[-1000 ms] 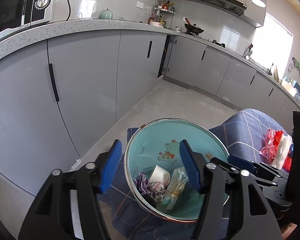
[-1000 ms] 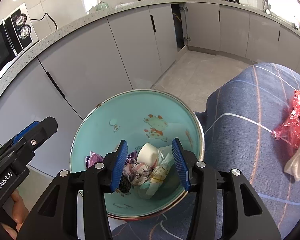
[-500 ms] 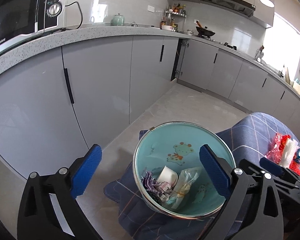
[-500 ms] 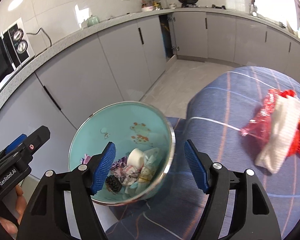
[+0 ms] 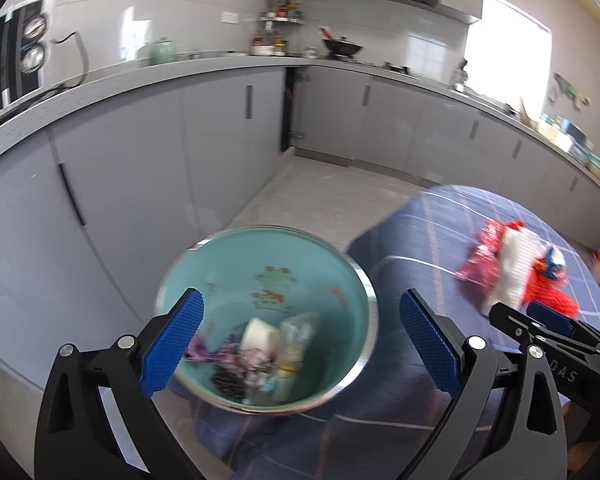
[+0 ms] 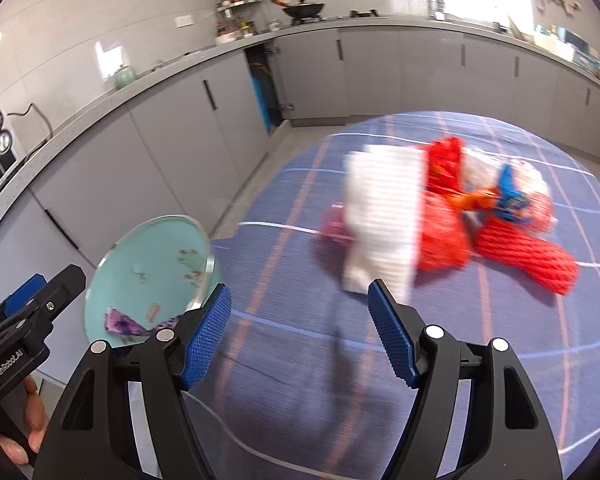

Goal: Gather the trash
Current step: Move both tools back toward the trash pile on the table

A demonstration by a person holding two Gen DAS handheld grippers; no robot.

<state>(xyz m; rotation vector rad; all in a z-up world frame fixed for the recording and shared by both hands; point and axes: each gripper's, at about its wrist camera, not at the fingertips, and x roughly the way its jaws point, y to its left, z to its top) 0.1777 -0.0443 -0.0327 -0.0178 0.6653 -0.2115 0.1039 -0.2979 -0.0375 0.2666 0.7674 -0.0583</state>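
A teal bowl (image 5: pixel 284 256) with a steel rim sits at the left edge of a blue checked tablecloth (image 5: pixel 428 240) and holds several bits of trash (image 5: pixel 260 352). It also shows in the right wrist view (image 6: pixel 156 256). A pile of trash lies further right on the cloth: white foam netting (image 6: pixel 384 220), red foam netting (image 6: pixel 524 256) and red plastic wrap. The pile shows in the left wrist view (image 5: pixel 512 272) too. My left gripper (image 5: pixel 300 344) is open and empty over the bowl. My right gripper (image 6: pixel 300 336) is open and empty, just short of the pile.
Grey kitchen cabinets (image 5: pixel 220 140) and a countertop curve round behind the table. A microwave (image 5: pixel 20 64) stands at the far left. A wok (image 6: pixel 302 10) sits on the stove at the back. Tiled floor (image 5: pixel 320 200) lies between table and cabinets.
Both grippers opened wide and drew back from the bowl. The right gripper swung right toward the trash pile; the left view also turned right.
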